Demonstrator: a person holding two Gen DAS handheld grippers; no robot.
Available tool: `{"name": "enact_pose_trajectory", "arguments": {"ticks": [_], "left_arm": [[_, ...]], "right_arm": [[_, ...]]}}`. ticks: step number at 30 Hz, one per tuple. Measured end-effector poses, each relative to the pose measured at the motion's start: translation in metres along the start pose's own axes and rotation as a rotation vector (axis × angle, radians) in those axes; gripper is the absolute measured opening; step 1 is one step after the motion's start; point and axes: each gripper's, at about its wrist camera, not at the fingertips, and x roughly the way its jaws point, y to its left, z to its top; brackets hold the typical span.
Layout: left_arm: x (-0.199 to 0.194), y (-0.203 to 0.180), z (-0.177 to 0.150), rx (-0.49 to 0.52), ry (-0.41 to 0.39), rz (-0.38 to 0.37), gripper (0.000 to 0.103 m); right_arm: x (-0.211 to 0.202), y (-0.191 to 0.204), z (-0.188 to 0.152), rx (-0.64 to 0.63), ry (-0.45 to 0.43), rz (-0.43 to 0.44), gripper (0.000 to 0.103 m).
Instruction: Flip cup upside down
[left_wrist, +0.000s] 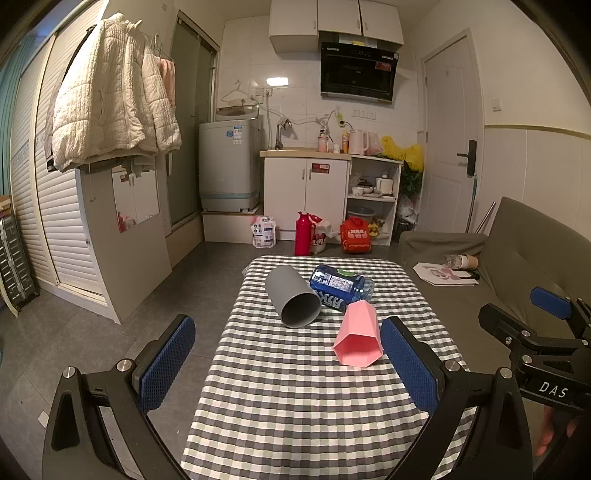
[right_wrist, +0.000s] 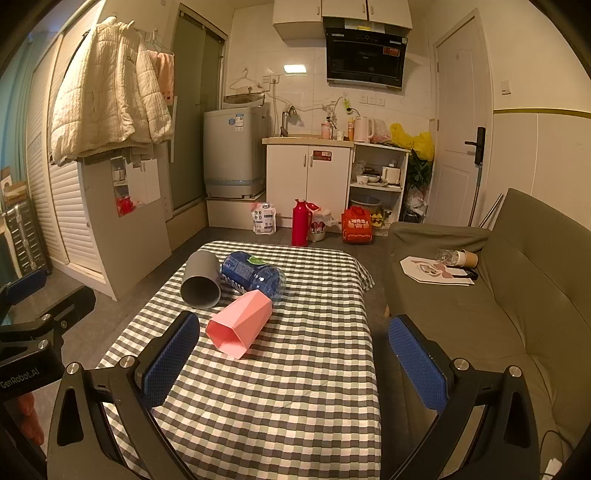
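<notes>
A pink faceted cup (left_wrist: 357, 338) lies on its side on the checkered table (left_wrist: 295, 398), its mouth toward me. It also shows in the right wrist view (right_wrist: 238, 323). A grey cup (left_wrist: 293, 301) lies on its side behind it, seen also in the right wrist view (right_wrist: 201, 278). My left gripper (left_wrist: 288, 365) is open and empty, short of the cups. My right gripper (right_wrist: 295, 358) is open and empty, with the pink cup just beyond its left finger (right_wrist: 171, 358). The right gripper also shows at the right edge of the left wrist view (left_wrist: 546, 321).
A blue water bottle (left_wrist: 341, 286) lies on its side behind both cups, touching them. A grey sofa (right_wrist: 498, 314) stands right of the table with a paper bag (right_wrist: 436, 271) and a small bottle on it. A red thermos (right_wrist: 300, 223) and bags stand on the floor beyond.
</notes>
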Motion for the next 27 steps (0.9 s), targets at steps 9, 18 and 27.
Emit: {"name": "enact_pose_trajectory", "arguments": {"ticks": [9, 18, 27], "left_arm": [[0.0, -0.0002, 0.0004, 0.0, 0.0, 0.001, 0.103], [0.0, -0.0001, -0.0001, 0.0, 0.0, 0.0, 0.103], [0.0002, -0.0002, -0.0004, 0.001, 0.0, 0.001, 0.103]], "right_arm": [[-0.0019, 0.0002, 0.0001, -0.004, 0.001, 0.0, 0.103], [-0.0021, 0.0004, 0.0002, -0.005, 0.002, 0.001, 0.103], [-0.0015, 0.0005, 0.0008, -0.006, 0.005, 0.004, 0.103]]}}
